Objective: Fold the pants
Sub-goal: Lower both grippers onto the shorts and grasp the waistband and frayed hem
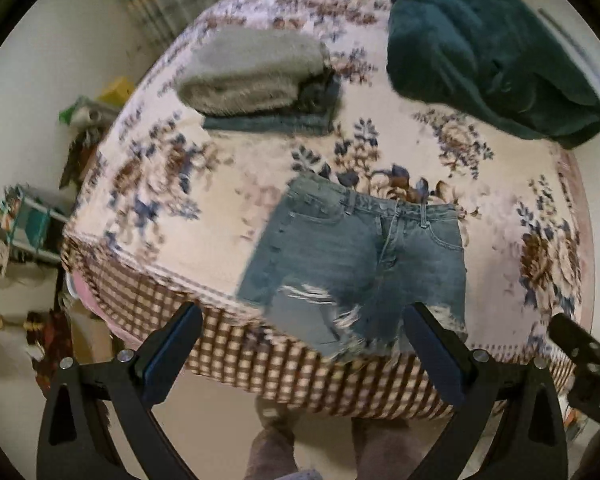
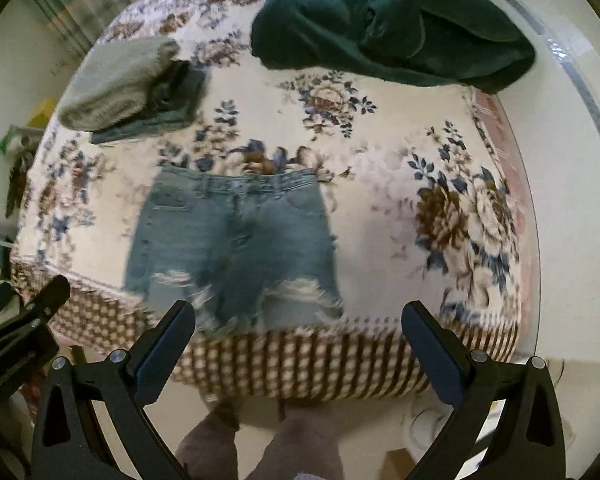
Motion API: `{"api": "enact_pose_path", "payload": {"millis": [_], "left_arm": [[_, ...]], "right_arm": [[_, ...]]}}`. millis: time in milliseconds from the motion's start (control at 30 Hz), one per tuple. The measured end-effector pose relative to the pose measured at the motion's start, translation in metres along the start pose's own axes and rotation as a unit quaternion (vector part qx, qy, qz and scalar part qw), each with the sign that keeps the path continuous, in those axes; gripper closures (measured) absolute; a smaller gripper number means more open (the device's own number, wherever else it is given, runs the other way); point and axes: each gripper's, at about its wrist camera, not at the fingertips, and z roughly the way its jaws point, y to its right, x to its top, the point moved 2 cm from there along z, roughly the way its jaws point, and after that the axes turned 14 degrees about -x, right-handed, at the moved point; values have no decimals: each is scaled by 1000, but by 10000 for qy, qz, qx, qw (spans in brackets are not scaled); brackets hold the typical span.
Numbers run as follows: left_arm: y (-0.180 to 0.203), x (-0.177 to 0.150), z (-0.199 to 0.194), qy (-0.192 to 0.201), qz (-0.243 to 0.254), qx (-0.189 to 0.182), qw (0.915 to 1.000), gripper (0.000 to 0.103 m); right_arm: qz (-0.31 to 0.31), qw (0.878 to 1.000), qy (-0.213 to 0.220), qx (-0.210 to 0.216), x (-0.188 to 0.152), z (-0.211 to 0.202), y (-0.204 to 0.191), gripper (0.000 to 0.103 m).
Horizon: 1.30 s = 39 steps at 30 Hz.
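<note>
A pair of ripped blue denim pants [image 1: 356, 256] lies flat on the floral bedspread [image 1: 228, 168], waistband far, frayed legs hanging over the near edge. It also shows in the right wrist view [image 2: 236, 248]. My left gripper [image 1: 304, 320] is open and empty, held above the near edge of the bed over the pant legs. My right gripper [image 2: 300, 320] is open and empty, also above the near edge, just right of the pants. Its body shows at the right edge of the left wrist view [image 1: 584, 356].
A stack of folded grey and dark clothes [image 1: 260, 80] sits at the far left of the bed. A crumpled dark green blanket [image 1: 488, 48] lies at the far right. Cluttered shelves [image 1: 28, 232] stand left of the bed. The person's legs [image 2: 260, 444] are below.
</note>
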Motion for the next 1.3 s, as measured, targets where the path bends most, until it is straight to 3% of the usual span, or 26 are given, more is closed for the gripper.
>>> {"api": "enact_pose_path", "payload": {"millis": [167,300,367,433,533,633,767,833,933,967,1000,1033,1067,1100,1133,1300], "left_arm": [[35,2,102,-508,-296,-106,9982,1],[72,-23,179,-887,-386,-437,9943,1],[92,-36,213,-1099,-431,-520,9916,1],[113,-55,245,-1295,-422,-580,9890,1],[144,-84,285,-1699,-419,-803,9813,1],[166,-105,304,-1805,-391,-887,9788,1],[182,-118,317,-1814,-388,-721,9800,0],[183,-118,317,-1731,-367,-529,9828,0],[177,-112,307,-1524,-502,-563,9854,3],[174,-108,301,-1405,-572,-629,9864,14],[170,-105,293,-1261,-628,-667,9878,33],[162,-100,288,-1161,-654,-729,9884,46],[158,-96,280,-1068,-663,-851,9884,78],[153,-93,274,-1013,-665,-976,9878,98],[147,-89,264,-977,-677,-1069,9871,98],[114,-74,210,-653,-825,-1515,9828,100]], "right_arm": [[-163,9994,-287,-74,50,107,23,0],[-137,9955,-828,441,75,203,27,0],[-81,9922,-991,756,80,236,21,6],[-192,9883,-1187,939,88,278,15,24],[-375,9807,-1537,1152,93,328,3,33],[-658,9715,-1809,1382,91,357,-14,33],[-988,9632,-2032,1456,89,383,-33,33],[-1018,9615,-2065,1498,89,392,-40,33],[-954,9591,-2084,1662,91,399,-50,33],[-893,9590,-2074,1714,93,400,-54,33],[-851,9588,-2076,1745,94,401,-56,33],[-754,9596,-2059,1763,96,402,-58,34],[-691,9602,-1998,1824,98,401,-59,40],[-668,9616,-1864,1898,100,396,-62,70],[-697,9633,-1800,1864,102,391,-61,91],[-692,9722,-1454,1702,109,349,-62,99]]}}
